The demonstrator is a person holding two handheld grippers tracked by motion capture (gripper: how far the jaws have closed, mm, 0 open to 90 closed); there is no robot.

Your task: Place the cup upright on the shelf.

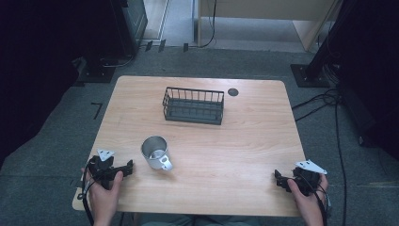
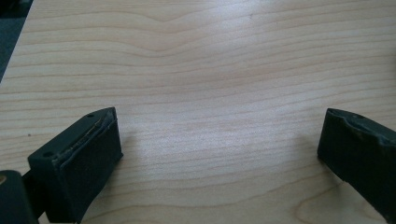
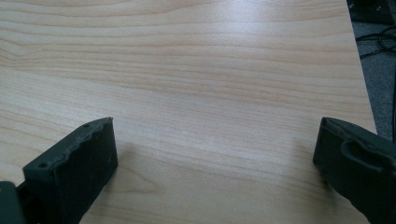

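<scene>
High view: both claws, left gripper (image 1: pixel 123 169) and right gripper (image 1: pixel 280 179), rest agape and empty; metal mug (image 1: pixel 155 152) sits just beyond the left, likely awaiting pickup.

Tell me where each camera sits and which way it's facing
High view: above the person's side, looking forward and down at the table, cup, basket; hands and both tongs show.
Left gripper view: on the left tongs, facing bare tabletop; open jaws show.
Right gripper view: on the right tongs, likewise.
All share the table.
</scene>
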